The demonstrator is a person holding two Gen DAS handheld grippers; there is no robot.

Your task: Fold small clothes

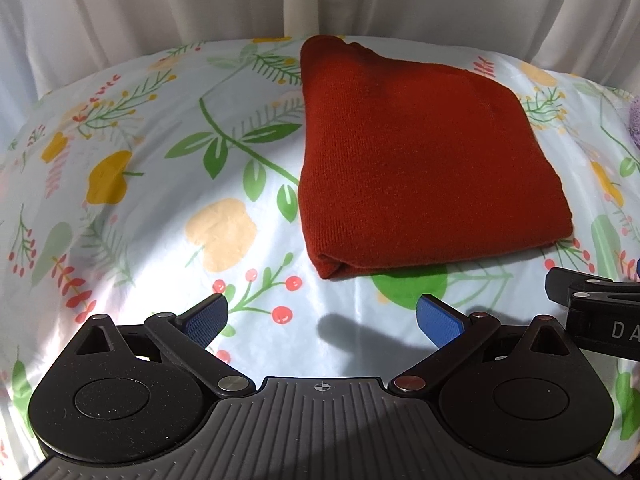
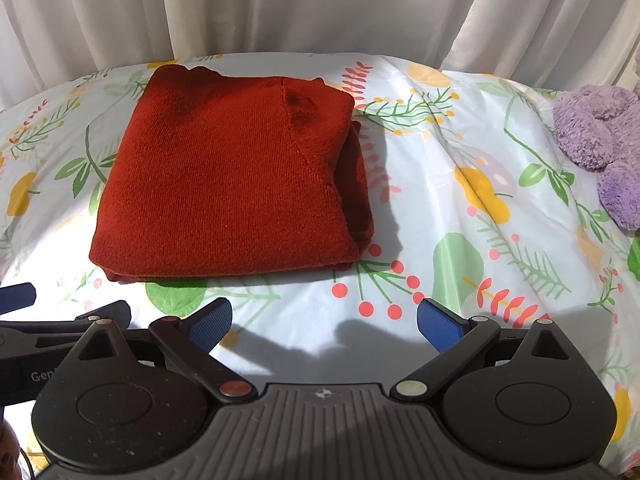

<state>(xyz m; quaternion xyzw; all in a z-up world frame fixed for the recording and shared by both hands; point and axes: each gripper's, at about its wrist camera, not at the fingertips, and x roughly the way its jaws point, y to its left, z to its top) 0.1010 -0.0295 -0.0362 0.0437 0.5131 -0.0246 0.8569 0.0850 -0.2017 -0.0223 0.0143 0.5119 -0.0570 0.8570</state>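
Evidently the folding is near done: the red sweater (image 1: 420,160) lies as a compact bundle on the floral table (image 1: 140,184). Left gripper (image 1: 322,316) and right gripper (image 2: 324,318) hover before it, jaws wide, empty. Next likely means tidying its loose right layers or fetching another garment.

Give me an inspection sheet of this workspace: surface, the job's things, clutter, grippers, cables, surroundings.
Surface: glossy white floral-print cloth with creases, partly sunlit.
Job's things: one rust-red knitted garment, folded into a compact, roughly square stack, lying flat on the cloth; a fabric layer sticks out on its right side.
Clutter: fuzzy lilac plush item at the far right edge, apart from the garment.
Grippers: left gripper open, holding nothing, short of the garment's near edge; right gripper open, holding nothing, also short of it.
Cables: a thin cord may show at the right view's bottom left corner; too small to tell.
Surroundings: white pleated curtain behind the surface.
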